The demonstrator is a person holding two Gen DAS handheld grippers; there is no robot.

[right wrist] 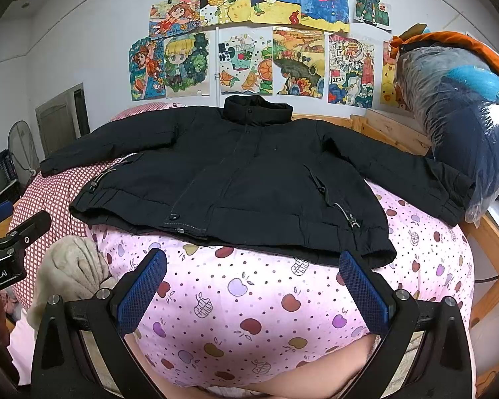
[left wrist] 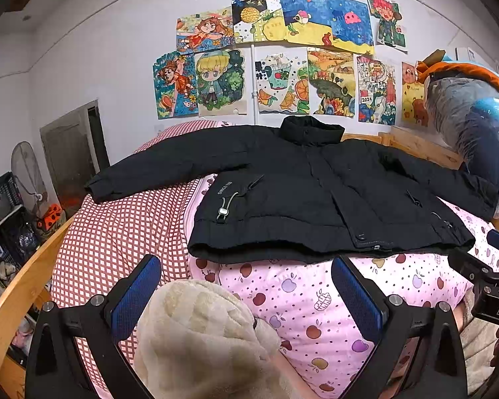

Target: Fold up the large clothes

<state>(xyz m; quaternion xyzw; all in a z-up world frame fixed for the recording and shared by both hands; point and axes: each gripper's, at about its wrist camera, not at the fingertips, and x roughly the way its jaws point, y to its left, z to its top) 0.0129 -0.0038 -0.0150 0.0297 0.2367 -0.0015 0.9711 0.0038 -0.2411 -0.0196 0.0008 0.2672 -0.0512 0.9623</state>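
So there's a black jacket (left wrist: 316, 193) laid out flat and face up on the bed, collar at 12 o'clock toward the wall, hem at 6 o'clock toward the cameras. Both sleeves are spread out, one reaching off to about 9 o'clock over the red checked sheet (left wrist: 123, 232), the other running to 3 o'clock until its cuff ends up right by a plastic-wrapped bundle (left wrist: 475, 126) (looks like bedding in blue and orange, hard to say exactly). The front is closed, with a snap button visible near the hem and a little toggle cord on the pocket.

The body of the jacket sits on a pink quilt (left wrist: 316, 299) printed with apples. A fluffy beige blanket (left wrist: 199, 339) is bunched up at 6 o'clock in the left wrist view, sitting right between that gripper's fingers but not pinched by them.

The left gripper (left wrist: 246, 286) is spread wide with nothing in it, hanging just short of the hem. The right gripper (right wrist: 252, 279) is the same deal, jaws wide apart and empty, its right fingertip (right wrist: 349, 266) just beside the hem corner near 5 o'clock of the jacket; can't tell if it's actually touching.

Behind it all the wall has a bunch of colorful kids' drawings (right wrist: 249, 33) taped up at 12 o'clock, and the wooden bed frame (left wrist: 16, 292) curves along at 8 o'clock.
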